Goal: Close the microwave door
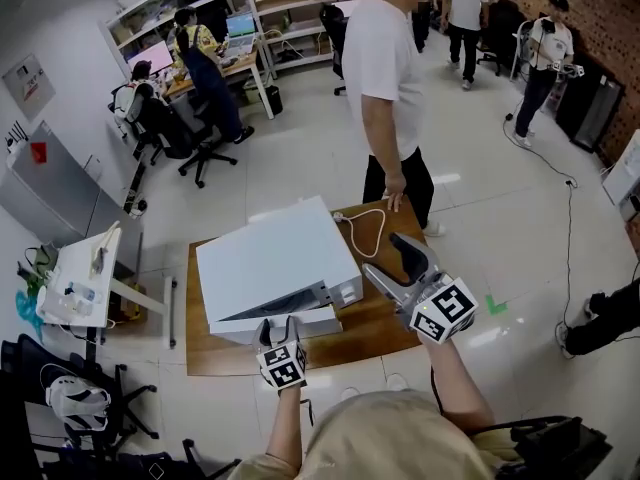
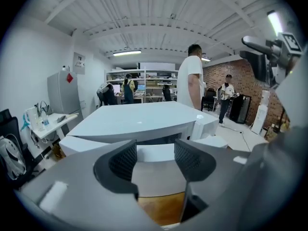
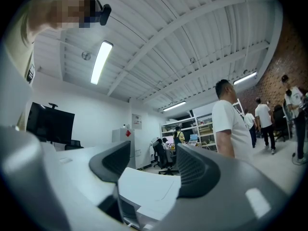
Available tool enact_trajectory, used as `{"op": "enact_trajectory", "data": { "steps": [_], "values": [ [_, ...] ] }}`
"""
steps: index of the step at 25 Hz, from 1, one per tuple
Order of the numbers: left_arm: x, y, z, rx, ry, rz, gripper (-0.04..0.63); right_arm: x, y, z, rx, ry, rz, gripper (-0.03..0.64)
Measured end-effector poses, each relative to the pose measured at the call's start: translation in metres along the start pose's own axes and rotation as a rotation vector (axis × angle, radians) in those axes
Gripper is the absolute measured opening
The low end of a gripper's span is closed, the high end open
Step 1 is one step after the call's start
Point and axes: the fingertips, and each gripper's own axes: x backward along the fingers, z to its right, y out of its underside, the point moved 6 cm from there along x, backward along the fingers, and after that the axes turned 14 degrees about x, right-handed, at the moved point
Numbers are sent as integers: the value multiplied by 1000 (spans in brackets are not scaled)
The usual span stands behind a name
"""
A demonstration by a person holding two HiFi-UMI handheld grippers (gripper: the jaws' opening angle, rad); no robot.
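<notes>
A white microwave [image 1: 275, 258] lies on a wooden table [image 1: 375, 323]. Its door [image 1: 285, 324] hangs ajar at the near side, with a dark gap above it. My left gripper [image 1: 279, 326] is right at the door's near edge, jaws open. In the left gripper view the door panel [image 2: 154, 154] shows beyond the left gripper [image 2: 155, 160], and its pads are not pressing on it. My right gripper [image 1: 392, 260] is raised over the table's right part, beside the microwave, open with nothing between its fingers. In the right gripper view the right gripper [image 3: 150, 165] frames the microwave [image 3: 144, 191] below.
A person in a white shirt [image 1: 385, 78] stands at the table's far edge with one hand on it. A white cable [image 1: 370, 230] loops on the wood by the microwave. A small white side table [image 1: 80, 278] stands to the left. Office chairs and other people are farther back.
</notes>
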Motion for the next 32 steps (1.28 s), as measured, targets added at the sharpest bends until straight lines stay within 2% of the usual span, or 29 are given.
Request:
{"op": "enact_trajectory", "data": {
  "steps": [3, 8, 13, 16, 19, 22, 25, 28, 32],
  "values": [
    [-13, -3, 1, -63, -1, 24, 245, -1, -1, 1, -1, 6, 0, 288],
    [-25, -7, -2, -97, 21, 61, 236, -6, 2, -1, -2, 11, -8, 288],
    [-29, -6, 0, -113, 65, 128, 236, -9, 1, 0, 4, 15, -6, 288],
    [-30, -5, -1, -115, 63, 165, 236, -12, 3, 0, 2, 18, -11, 288],
    [-38, 1, 0, -115, 60, 239, 235, -12, 9, 0, -2, 17, -11, 288],
    [-42, 4, 4, -115, 87, 311, 194, -15, 10, -3, -5, 11, -12, 288],
    [-49, -1, 11, -121, 119, 337, 158, -19, 6, -5, -6, 9, -14, 288],
    [-57, -3, 17, -121, 108, 357, 163, -18, 10, -6, -8, 11, -15, 288],
    [-61, 8, 16, -129, 87, 428, 192, -15, 18, -4, -6, 17, -17, 288]
  ]
}}
